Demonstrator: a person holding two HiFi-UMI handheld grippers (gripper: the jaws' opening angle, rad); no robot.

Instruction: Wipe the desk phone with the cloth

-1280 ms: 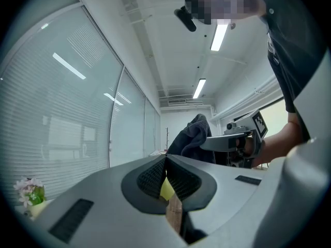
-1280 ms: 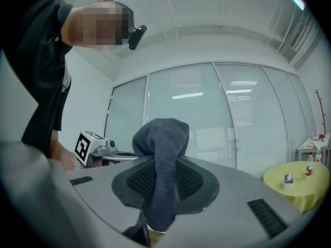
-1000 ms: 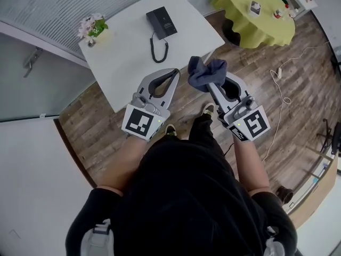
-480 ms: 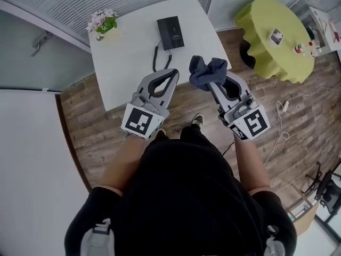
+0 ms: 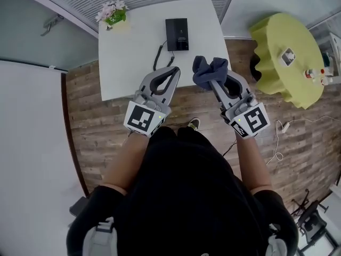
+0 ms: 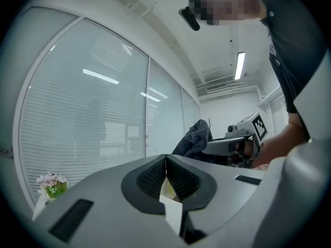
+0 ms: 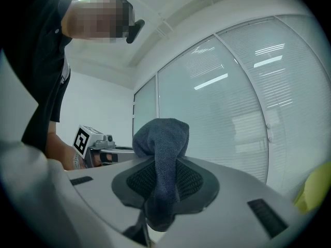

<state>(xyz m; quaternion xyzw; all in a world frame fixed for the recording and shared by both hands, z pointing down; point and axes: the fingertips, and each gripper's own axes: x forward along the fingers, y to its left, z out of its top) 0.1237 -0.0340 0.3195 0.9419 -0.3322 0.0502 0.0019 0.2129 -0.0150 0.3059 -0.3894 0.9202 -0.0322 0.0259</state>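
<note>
Wiping has not begun, I judge: my right gripper (image 5: pixel 212 82) clamps the cloth (image 5: pixel 209 70), my left gripper (image 5: pixel 172 71) is closed on nothing, and I hold both well short of the phone (image 5: pixel 177 34), which lies on the table (image 5: pixel 130 57) beyond them, every surface left to wipe.

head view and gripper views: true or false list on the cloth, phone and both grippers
1. The desk phone lies on the white table. True.
2. The left gripper is shut with nothing between its jaws. True.
3. The cloth is draped over the phone. False: the right gripper clamps it, apart from the phone.
4. The flowers touch the phone. False: they stand apart from it, at the table's far left corner.
</note>
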